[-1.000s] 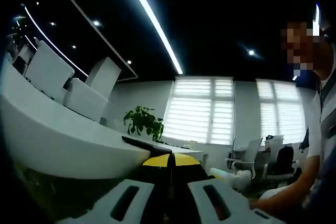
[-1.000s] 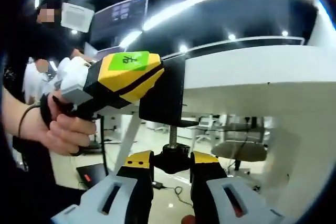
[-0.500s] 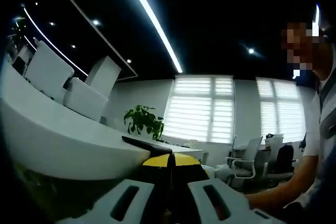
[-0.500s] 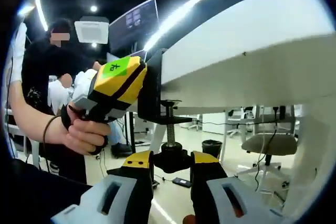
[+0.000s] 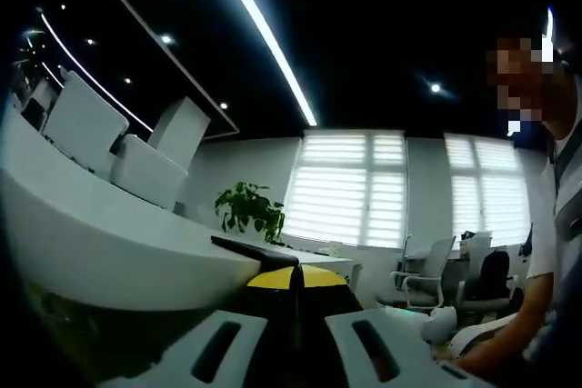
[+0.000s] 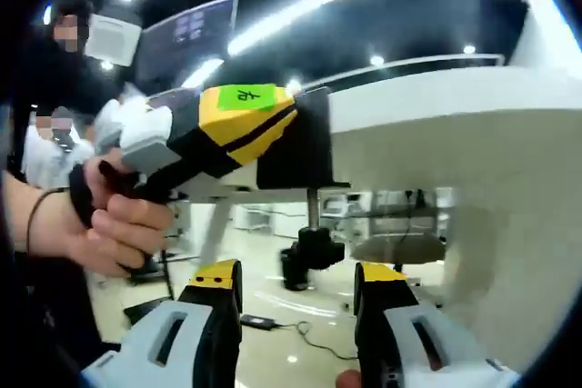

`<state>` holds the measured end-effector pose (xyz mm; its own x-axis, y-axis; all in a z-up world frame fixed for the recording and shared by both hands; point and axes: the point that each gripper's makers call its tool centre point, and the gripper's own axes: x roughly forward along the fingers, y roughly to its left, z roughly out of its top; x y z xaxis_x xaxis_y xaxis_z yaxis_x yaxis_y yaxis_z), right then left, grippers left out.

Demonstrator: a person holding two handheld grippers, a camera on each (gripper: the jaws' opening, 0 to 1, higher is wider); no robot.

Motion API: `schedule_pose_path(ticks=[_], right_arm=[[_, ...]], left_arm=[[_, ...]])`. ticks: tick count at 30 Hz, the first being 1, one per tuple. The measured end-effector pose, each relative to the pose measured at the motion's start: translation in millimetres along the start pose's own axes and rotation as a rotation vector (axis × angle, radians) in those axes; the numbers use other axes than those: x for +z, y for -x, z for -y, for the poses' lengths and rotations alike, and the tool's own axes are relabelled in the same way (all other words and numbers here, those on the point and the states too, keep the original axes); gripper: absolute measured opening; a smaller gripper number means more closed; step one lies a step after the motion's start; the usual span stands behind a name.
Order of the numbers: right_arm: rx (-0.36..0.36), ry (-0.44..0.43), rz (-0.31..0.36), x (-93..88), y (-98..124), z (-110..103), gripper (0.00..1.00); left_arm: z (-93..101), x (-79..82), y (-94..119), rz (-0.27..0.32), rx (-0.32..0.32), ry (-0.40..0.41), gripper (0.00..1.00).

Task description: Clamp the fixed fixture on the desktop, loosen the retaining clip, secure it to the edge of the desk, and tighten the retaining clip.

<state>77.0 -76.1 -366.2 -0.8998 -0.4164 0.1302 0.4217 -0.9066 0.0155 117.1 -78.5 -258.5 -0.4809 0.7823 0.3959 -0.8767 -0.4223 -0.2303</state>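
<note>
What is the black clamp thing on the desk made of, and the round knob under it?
The black clamp looks like matte black painted metal or hard plastic; its flat, dull faces leave that open. The screw seems bare metal, grey and slightly shiny. The knob looks like black plastic, rounded and smooth.

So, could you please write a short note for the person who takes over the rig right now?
Left hand-held gripper: shut on the black fixture, holding it against the white desk edge.
Right hand-held gripper: open, jaws on either side of and just below the screw knob, not gripping it.
Done: fixture is seated on the desk edge.
Unclear: whether the screw is tight.
Left: grip the knob again, finish tightening, then release both.
</note>
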Motion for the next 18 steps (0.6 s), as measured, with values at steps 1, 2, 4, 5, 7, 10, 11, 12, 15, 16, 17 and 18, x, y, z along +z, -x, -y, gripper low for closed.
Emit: schedule_pose_path(ticks=[1,2,4,5,7,10,11,12,15,16,17,18], right_arm=[[-0.118,0.013,-0.045,-7.6,8.7,9.9,0.48],[-0.158,-0.006,-0.074,-13.3,15.7,8.0,0.46],[-0.154,0.007,-0.078,-14.3,21.1,-3.6,0.45],[-0.157,0.042,-0.07,-11.5,22.0,-6.7,0.46],[-0.192,0.097,-0.053,-3.8,21.9,-4.7,0.48],[-0.215,0.082,-0.033,5.8,13.2,-1.6,0.48],[-0.22,0.083,-0.03,7.9,9.4,-0.9,0.48],[-0.219,0.082,-0.03,8.9,4.7,-0.2,0.48],[-0.228,0.086,-0.02,10.8,-4.8,0.5,0.46],[-0.231,0.084,-0.016,11.8,-6.9,0.7,0.44],[-0.231,0.079,-0.011,12.7,-9.3,0.4,0.41],[-0.235,0.08,-0.005,13.7,-11.6,0.5,0.39]], left_arm=[[0.2,0.1,0.0,0.001,0.001,0.001,0.02],[0.5,0.1,0.0,0.001,0.002,0.001,0.02],[1.1,0.1,0.0,-0.001,0.004,-0.002,0.02],[1.4,0.0,0.0,-0.003,0.006,-0.001,0.02],[2.0,-0.1,0.0,-0.001,0.008,-0.001,0.02],[2.8,-0.1,0.1,0.003,0.008,0.002,0.02],[3.2,0.0,0.1,0.005,0.008,0.004,0.02],[3.6,0.0,0.2,0.005,0.007,0.004,0.02],[-0.5,0.5,-0.1,0.004,0.005,0.004,0.02],[-0.5,0.5,-0.2,0.002,0.004,0.002,0.02],[-0.5,0.5,-0.2,0.001,0.003,0.002,0.02],[-0.4,0.5,-0.2,0.001,0.002,0.001,0.02]])
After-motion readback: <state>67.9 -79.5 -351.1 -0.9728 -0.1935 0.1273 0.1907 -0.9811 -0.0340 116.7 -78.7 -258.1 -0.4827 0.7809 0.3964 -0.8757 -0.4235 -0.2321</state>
